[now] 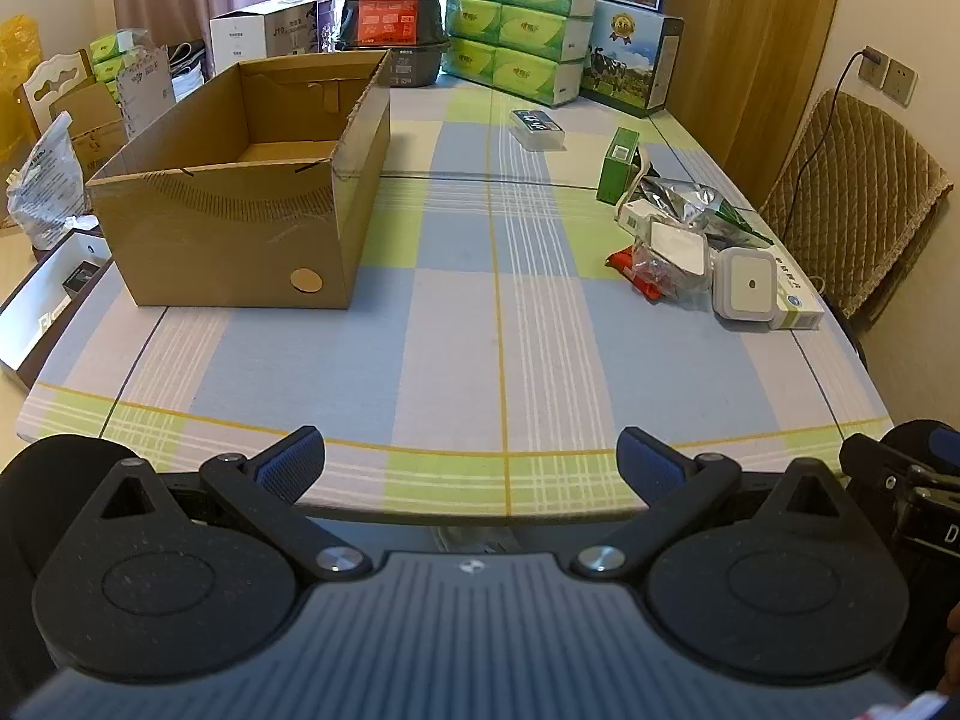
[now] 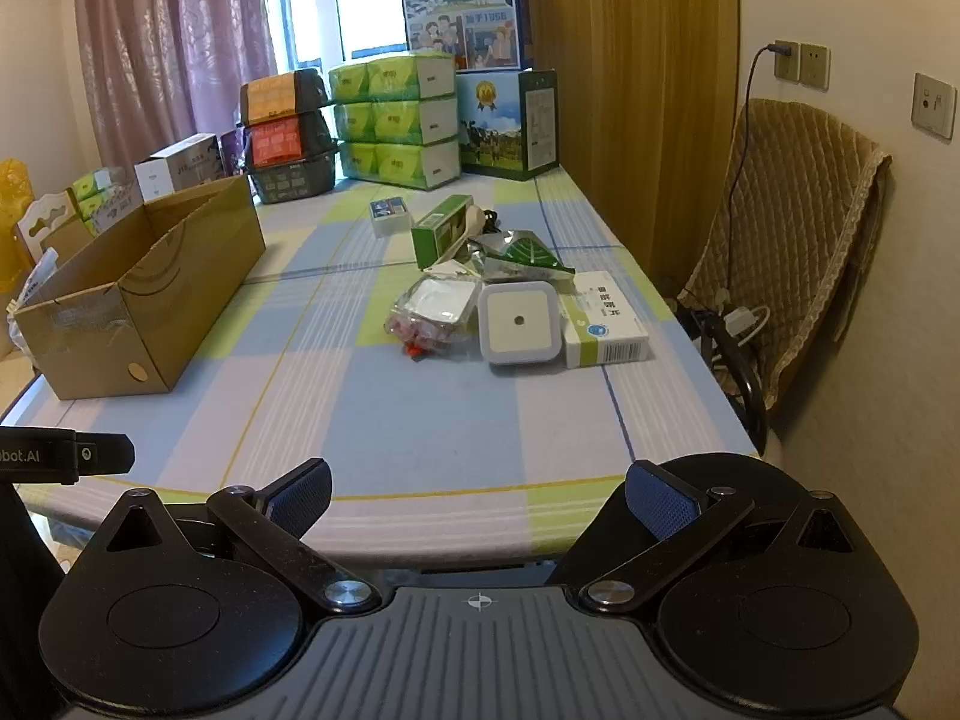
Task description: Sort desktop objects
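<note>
An open cardboard box stands on the left of the checked tablecloth. On the right lies a pile: a white square night light, a white medicine box, a clear bag with a white part, a foil packet and a green box. A small white pack lies further back. My left gripper and right gripper hang open at the near table edge, both empty.
Green tissue packs, stacked black baskets, milk cartons and other boxes line the far edge. A chair with a quilted cover stands to the right. A white tray sits off the table's left side.
</note>
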A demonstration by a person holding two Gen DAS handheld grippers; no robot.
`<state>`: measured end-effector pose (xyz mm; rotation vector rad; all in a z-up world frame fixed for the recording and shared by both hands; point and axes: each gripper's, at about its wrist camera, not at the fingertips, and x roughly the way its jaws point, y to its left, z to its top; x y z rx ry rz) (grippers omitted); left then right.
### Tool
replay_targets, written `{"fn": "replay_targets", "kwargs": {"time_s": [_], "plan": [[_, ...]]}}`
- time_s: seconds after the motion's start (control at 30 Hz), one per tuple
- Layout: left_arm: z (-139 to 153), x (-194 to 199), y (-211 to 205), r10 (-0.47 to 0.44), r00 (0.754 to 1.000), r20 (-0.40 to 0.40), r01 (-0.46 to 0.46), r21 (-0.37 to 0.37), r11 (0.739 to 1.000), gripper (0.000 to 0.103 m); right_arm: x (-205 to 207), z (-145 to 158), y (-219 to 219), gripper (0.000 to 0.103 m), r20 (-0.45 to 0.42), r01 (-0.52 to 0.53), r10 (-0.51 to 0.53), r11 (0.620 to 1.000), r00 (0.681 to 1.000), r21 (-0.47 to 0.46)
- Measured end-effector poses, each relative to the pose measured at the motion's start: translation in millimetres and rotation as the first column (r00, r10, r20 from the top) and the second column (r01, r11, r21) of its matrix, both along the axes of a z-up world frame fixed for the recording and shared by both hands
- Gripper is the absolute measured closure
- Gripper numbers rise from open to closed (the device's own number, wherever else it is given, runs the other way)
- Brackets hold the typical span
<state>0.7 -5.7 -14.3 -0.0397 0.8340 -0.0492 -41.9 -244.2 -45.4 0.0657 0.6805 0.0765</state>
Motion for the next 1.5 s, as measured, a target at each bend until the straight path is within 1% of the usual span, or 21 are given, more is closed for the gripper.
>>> {"fn": "replay_targets", "kwargs": {"time_s": [1.5], "plan": [[-5.3,-3.5,-4.6,-0.019,1.0,-0.015,0.019,0.005,1.0,0.001,1.3,-4.5,-4.7,0.002,-0.02,0.007,-0.007,1.0,1.0,0.024]]}}
